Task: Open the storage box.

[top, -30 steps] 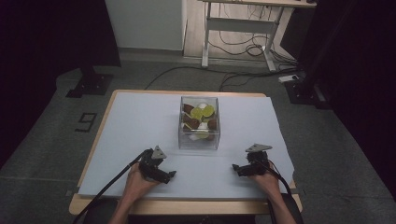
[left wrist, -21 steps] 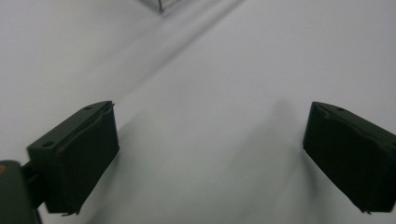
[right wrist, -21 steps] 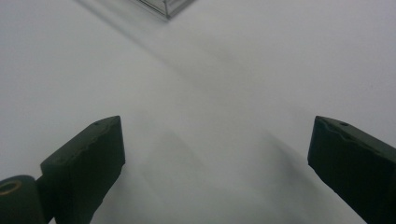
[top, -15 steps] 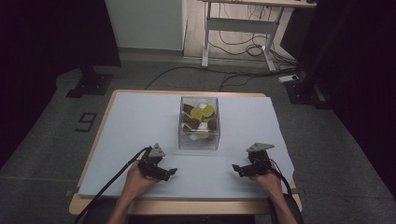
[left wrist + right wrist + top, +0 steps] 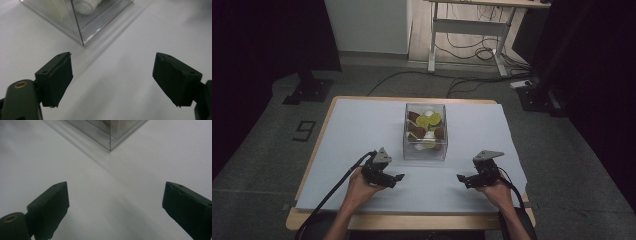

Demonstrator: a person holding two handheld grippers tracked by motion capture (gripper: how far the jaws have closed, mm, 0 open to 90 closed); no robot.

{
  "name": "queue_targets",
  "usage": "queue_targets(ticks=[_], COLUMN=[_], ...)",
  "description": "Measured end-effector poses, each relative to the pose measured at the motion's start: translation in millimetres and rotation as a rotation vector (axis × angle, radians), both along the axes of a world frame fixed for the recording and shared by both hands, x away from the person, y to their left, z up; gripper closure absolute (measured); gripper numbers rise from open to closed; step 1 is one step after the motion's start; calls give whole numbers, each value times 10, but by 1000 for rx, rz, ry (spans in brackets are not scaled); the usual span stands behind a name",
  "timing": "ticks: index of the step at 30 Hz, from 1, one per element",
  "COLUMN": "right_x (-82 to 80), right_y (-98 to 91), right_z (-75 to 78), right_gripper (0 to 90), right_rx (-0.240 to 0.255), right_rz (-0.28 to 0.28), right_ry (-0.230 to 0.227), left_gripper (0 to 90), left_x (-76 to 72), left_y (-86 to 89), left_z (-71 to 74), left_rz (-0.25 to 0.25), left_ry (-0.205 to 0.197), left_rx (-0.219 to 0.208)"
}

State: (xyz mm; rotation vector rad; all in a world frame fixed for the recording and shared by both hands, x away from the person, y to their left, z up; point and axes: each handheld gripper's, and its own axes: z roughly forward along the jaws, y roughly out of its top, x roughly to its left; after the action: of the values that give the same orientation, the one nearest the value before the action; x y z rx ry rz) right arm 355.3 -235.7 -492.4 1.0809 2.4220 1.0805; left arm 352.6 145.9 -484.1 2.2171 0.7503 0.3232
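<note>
desk frame [image 5: 472,30] far behind | floor cables [image 5: 462,52] beneath it | black stand base [image 5: 309,90] left

Clear glossy plastic box [image 5: 425,145], matt white tabletop [image 5: 357,130].

I saw little change across the frames. My left gripper [image 5: 398,177] had just been closing its jaws a bit, nothing between them; in the left gripper view they stood apart over bare white sheet [image 5: 120,75], facing the near corner of the clear box [image 5: 82,30]. My right gripper [image 5: 461,178] also narrowed its jaws slightly, nothing between them either. In the high view both grippers lifted a touch off the sheet, and each sat marginally farther from the near table edge than before. The left hand [image 5: 362,187] and right hand [image 5: 494,189] rose with them.
</note>
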Motion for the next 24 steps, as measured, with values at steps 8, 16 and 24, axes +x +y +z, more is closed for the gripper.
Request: queue_targets(ticks=[8, 16, 24], right_x=[7, 36, 76], right_y=[98, 175, 276], right_z=[75, 159, 235], right_gripper=[134, 181, 287], right_rx=[9, 27, 62], right_rz=[36, 40, 66], right_ry=[-5, -6, -1], left_gripper=[234, 250, 301], left_x=[57, 118, 195], left_y=[-85, -196, -293], left_z=[96, 167, 227], left_rz=[-27, -47, -44], left_ry=[-9, -14, -26], left_rx=[-26, -33, -43])
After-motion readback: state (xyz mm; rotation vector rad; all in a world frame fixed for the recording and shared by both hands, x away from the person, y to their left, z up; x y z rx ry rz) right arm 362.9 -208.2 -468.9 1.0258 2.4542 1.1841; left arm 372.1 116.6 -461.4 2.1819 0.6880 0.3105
